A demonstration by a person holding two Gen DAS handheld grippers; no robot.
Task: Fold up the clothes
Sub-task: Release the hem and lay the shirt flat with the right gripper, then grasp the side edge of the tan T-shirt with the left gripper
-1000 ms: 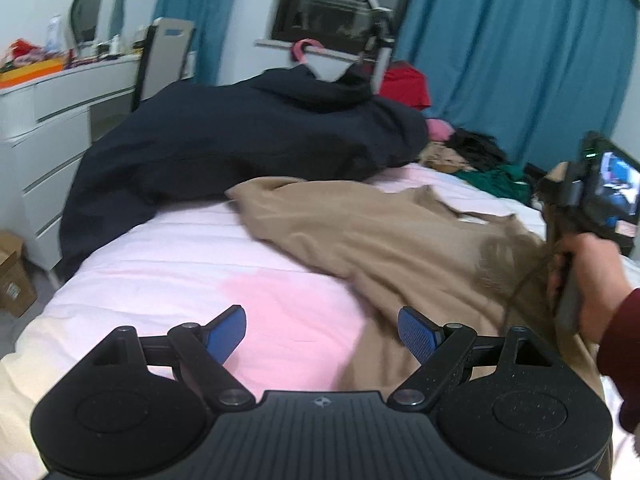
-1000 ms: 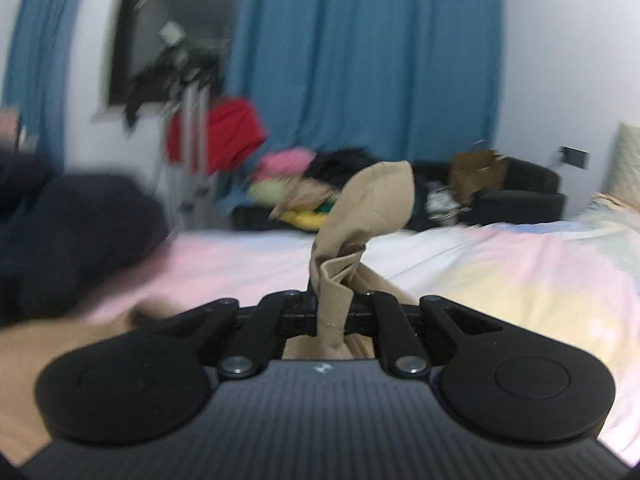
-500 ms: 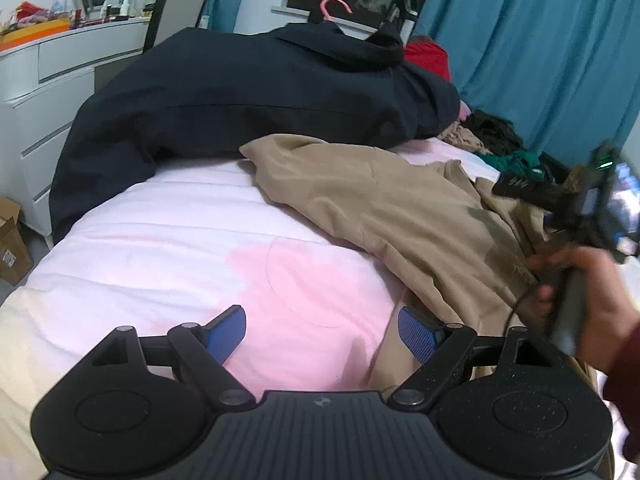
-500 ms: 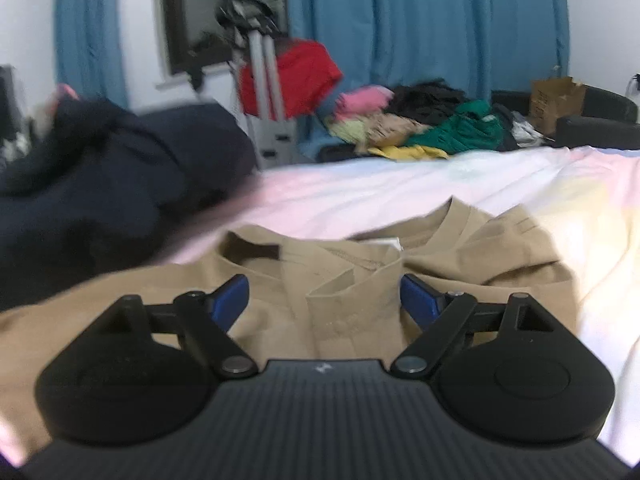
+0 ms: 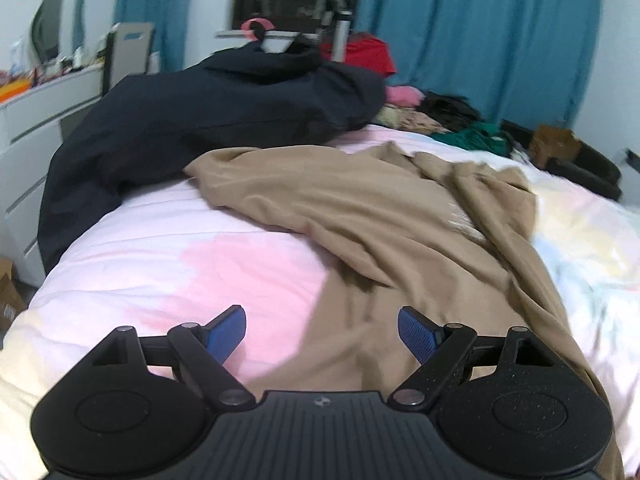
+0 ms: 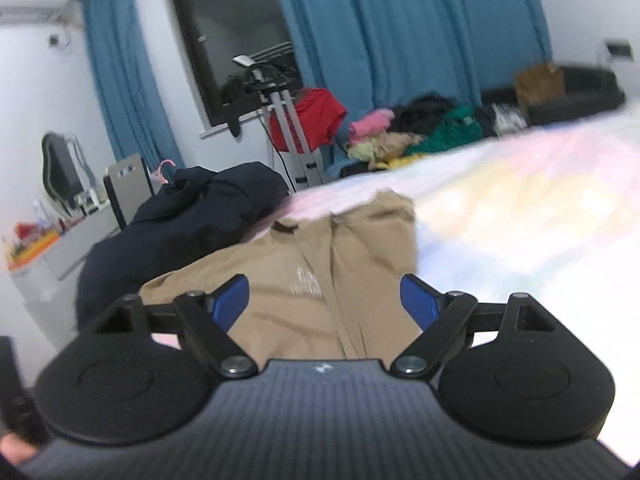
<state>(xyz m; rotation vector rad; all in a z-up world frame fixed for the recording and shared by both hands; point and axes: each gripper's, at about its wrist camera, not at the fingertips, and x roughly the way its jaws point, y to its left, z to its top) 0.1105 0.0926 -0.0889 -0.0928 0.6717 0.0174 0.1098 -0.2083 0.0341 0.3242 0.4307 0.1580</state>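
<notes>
A tan garment (image 5: 384, 216) lies spread and rumpled across the pink and white bed cover (image 5: 192, 256). My left gripper (image 5: 322, 334) hovers open over the garment's near edge, its blue pads clear of the cloth. In the right wrist view the same tan garment (image 6: 316, 280), with a pale print on it, lies below my right gripper (image 6: 324, 300), which stands open with nothing between its fingers. A dark navy garment (image 5: 216, 120) is heaped at the bed's far left corner, also seen as the navy garment (image 6: 188, 220) in the right wrist view.
A white dresser (image 5: 28, 128) with clutter stands left of the bed. A metal stand (image 6: 292, 136) with a red cloth (image 6: 316, 116) and a pile of mixed clothes (image 6: 420, 128) lie by the blue curtains (image 5: 472, 32). A cardboard box (image 5: 8, 296) sits on the floor.
My right gripper let go of the tan cloth it pinched, opened wide and swung back and to the side. The hand holding it left the left view. The left gripper shifted slightly.
</notes>
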